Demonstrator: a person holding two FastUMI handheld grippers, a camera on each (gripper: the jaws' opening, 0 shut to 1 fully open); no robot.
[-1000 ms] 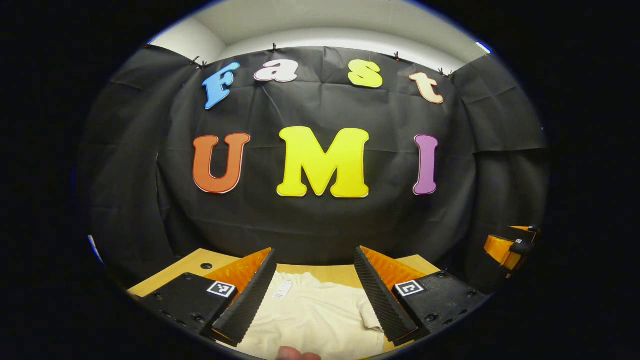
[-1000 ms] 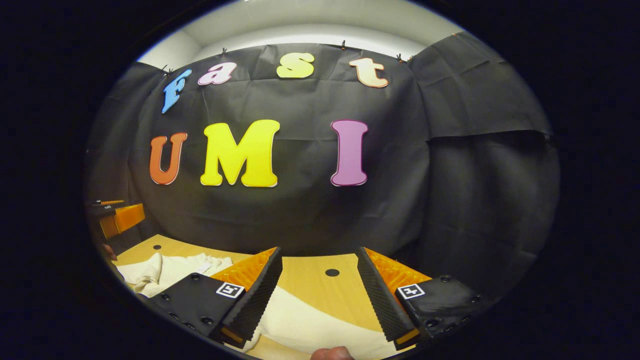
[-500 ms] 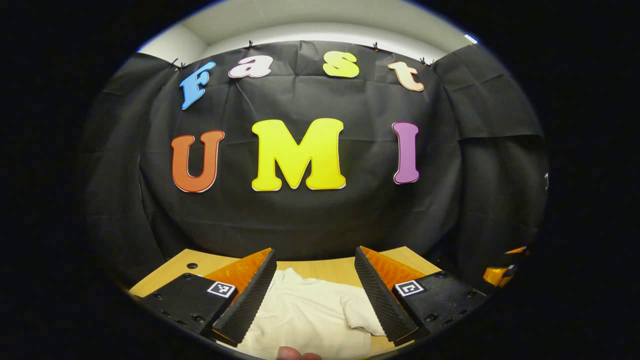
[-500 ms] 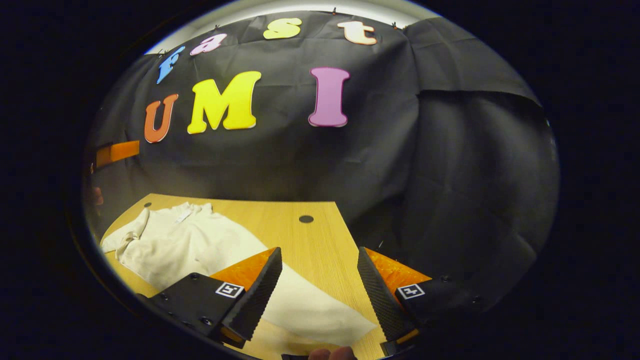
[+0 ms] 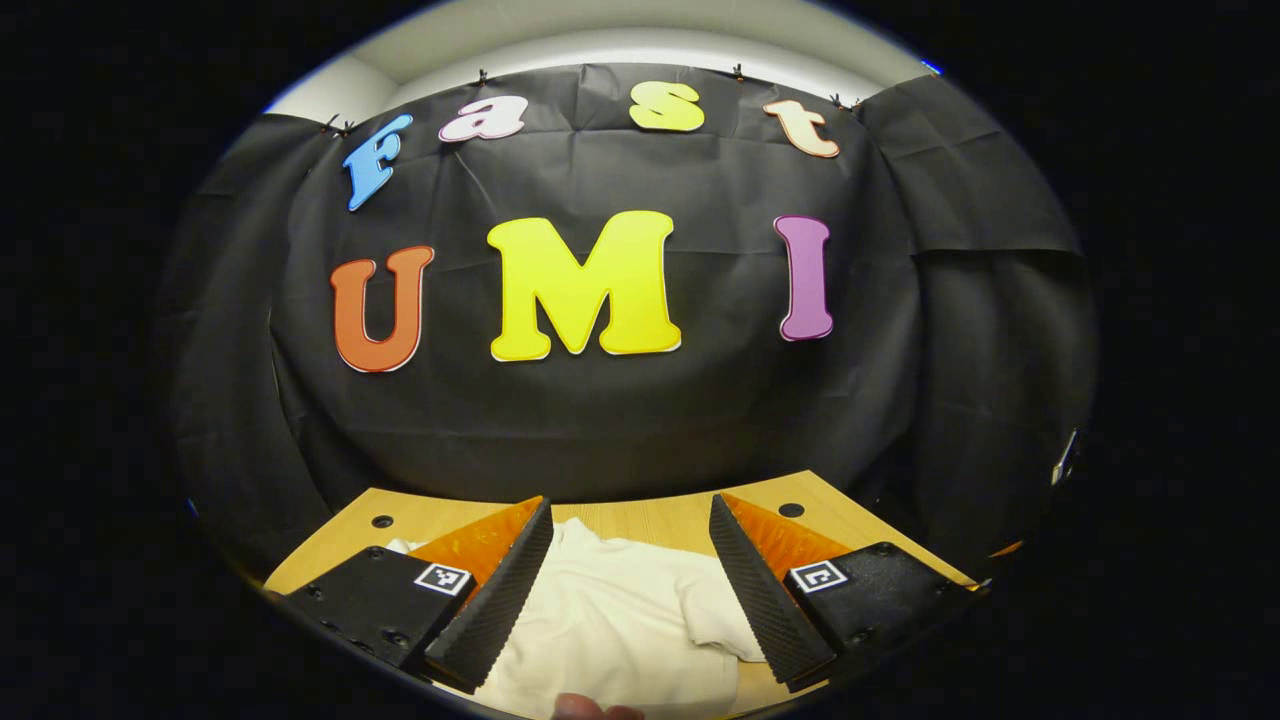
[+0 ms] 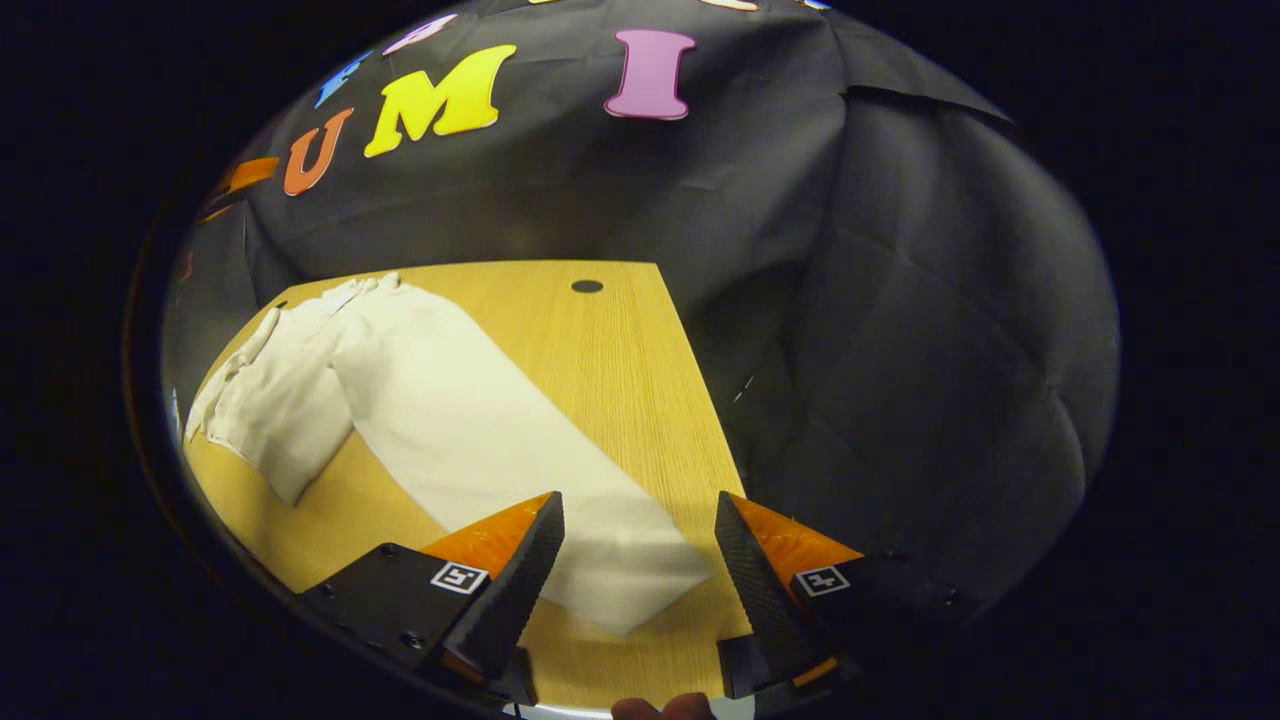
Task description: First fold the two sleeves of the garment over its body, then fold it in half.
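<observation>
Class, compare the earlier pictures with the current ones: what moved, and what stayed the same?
The right hand-held gripper has tipped down toward the table, so the cream garment now shows in full, one corner lying between its open fingers. The left hand-held gripper shifted only slightly and stays open above the garment. Nothing was grasped or released.

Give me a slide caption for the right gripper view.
Open right gripper above a corner of the cream garment on the wooden table.

Left gripper (image 5: 630, 590) held about level, its 2 fingers spread wide w/ nothing between them. Right gripper (image 6: 640, 590) tilted downward, 2 fingers spread wide, gripping nothing.
</observation>
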